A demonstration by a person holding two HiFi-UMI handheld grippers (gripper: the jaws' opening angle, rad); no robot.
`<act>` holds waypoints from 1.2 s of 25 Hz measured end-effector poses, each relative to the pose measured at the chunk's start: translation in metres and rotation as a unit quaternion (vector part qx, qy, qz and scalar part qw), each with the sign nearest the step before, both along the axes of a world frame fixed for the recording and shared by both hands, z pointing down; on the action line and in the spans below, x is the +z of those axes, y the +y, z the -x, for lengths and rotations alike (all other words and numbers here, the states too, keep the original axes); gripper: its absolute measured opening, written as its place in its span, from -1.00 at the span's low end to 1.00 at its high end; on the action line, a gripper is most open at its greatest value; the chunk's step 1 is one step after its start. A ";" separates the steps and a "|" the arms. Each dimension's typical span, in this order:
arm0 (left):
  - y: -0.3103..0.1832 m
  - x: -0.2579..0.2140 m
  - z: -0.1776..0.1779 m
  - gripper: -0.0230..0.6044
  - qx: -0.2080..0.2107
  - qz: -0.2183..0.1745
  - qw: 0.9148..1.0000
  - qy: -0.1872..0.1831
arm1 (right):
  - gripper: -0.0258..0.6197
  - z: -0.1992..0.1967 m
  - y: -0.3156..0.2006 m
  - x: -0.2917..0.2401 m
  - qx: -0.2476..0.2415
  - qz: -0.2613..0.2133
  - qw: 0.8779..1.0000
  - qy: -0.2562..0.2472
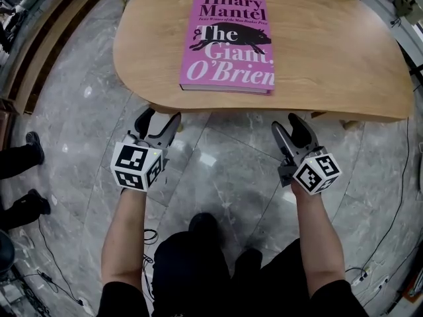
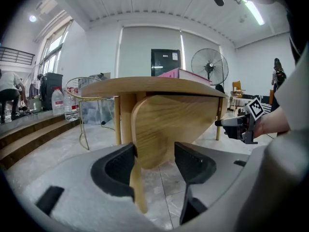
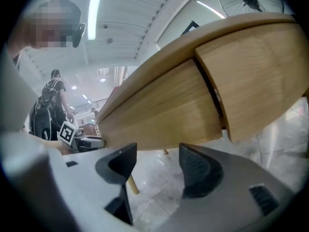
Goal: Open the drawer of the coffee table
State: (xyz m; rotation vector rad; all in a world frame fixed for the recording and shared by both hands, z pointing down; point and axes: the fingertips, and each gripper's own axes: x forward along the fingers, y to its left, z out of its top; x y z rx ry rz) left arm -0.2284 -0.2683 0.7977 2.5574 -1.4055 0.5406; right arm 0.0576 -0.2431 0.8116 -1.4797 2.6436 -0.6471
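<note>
Currently my left gripper (image 1: 158, 119) and right gripper (image 1: 289, 123) both gape empty, just short of the drawer front (image 3: 159, 110) under the coffee table (image 1: 330, 51). Best: catch its lower lip evenly, pull straight back.

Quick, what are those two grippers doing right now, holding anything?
Left gripper: open, holding nothing.
Right gripper: open, holding nothing.

a book (image 1: 228, 43) lies on the coffee table (image 1: 344, 58) — left gripper (image 1: 158, 120) and right gripper (image 1: 291, 125) before its near edge.
</note>
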 end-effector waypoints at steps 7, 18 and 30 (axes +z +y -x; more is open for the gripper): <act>-0.005 0.013 -0.007 0.09 0.010 0.028 1.000 -0.002 | 0.15 -0.019 -0.022 0.009 0.033 0.014 0.997 -0.063; -0.009 0.005 -0.008 0.04 0.015 0.025 1.000 -0.004 | 0.01 -0.025 -0.022 -0.003 0.055 0.001 0.986 -0.160; 0.028 0.008 -0.008 -0.06 0.041 0.020 0.999 -0.016 | -0.22 -0.030 0.012 0.010 0.038 0.010 0.994 -0.099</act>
